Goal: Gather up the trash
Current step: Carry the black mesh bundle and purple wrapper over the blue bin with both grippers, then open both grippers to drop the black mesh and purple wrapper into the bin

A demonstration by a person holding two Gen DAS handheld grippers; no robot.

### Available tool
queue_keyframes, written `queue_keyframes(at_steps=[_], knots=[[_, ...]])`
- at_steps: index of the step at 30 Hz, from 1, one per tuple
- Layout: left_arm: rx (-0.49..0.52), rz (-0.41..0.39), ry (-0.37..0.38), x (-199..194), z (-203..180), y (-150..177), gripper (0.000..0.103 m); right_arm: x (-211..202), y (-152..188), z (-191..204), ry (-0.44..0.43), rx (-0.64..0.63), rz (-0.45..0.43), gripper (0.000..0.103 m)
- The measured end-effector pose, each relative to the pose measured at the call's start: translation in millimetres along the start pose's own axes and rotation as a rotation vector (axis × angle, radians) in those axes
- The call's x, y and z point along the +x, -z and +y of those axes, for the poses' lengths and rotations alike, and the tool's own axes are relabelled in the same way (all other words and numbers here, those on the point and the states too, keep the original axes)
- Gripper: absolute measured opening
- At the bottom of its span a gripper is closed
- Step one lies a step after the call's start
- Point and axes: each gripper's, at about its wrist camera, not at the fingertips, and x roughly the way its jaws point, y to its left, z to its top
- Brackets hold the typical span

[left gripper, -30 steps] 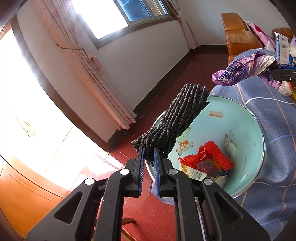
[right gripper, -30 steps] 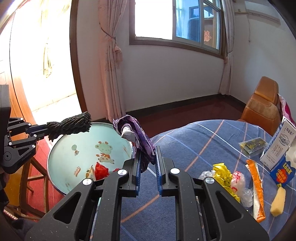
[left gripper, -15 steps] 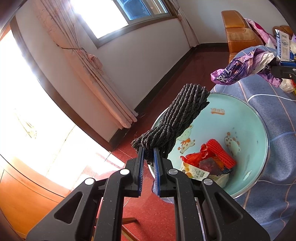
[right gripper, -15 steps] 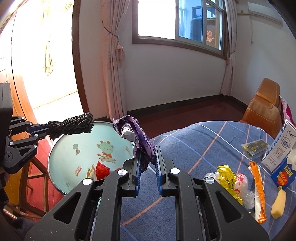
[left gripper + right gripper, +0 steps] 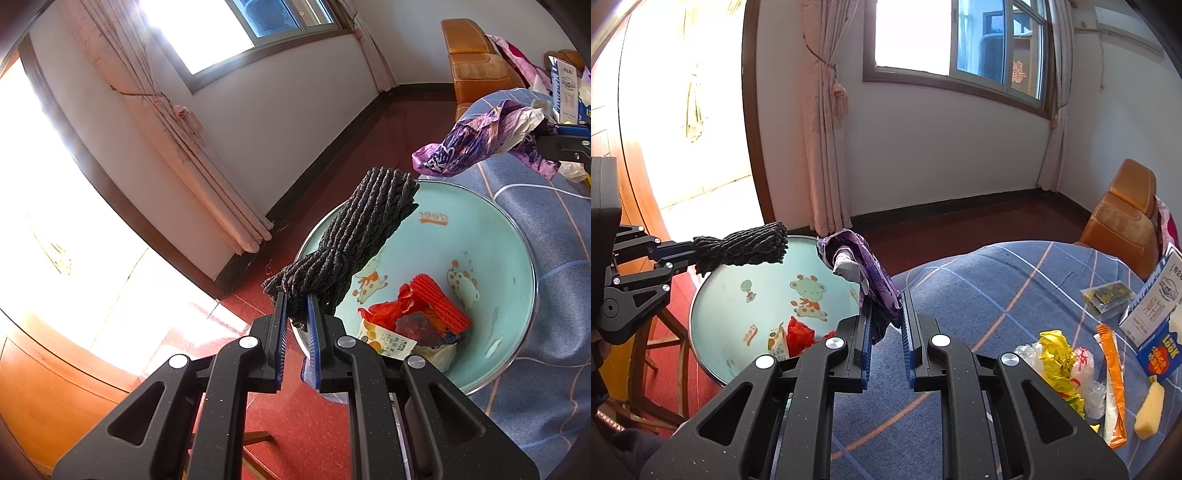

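Basin [image 5: 517,236] has some trash. L tool [image 5: 295,314] clamps net [image 5: 362,236], R tool [image 5: 886,325] clamps wrapper [image 5: 864,266], both over rim, undropped. Desk [image 5: 979,295] litter [image 5: 1067,365] left.

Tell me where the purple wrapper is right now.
The purple wrapper is pinched in the right gripper, held above the basin's rim beside the blue tablecloth.

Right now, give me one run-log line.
left hand-held gripper: shut on black foam net | right hand-held gripper: shut on purple wrapper | both over basin
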Motion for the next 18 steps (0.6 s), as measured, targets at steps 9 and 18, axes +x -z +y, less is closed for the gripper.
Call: queue_keyframes(at_steps=[9, 18], knots=[[0.000, 0.002, 0.002, 1.4, 0.1, 0.3, 0.011, 2.0, 0.4, 2.1, -0.007, -0.012, 0.006, 0.015], [-0.003, 0.000, 0.016, 0.9, 1.9, 0.1, 0.013, 3.6, -0.8, 8.3, -0.020, -0.024, 0.011, 0.017]])
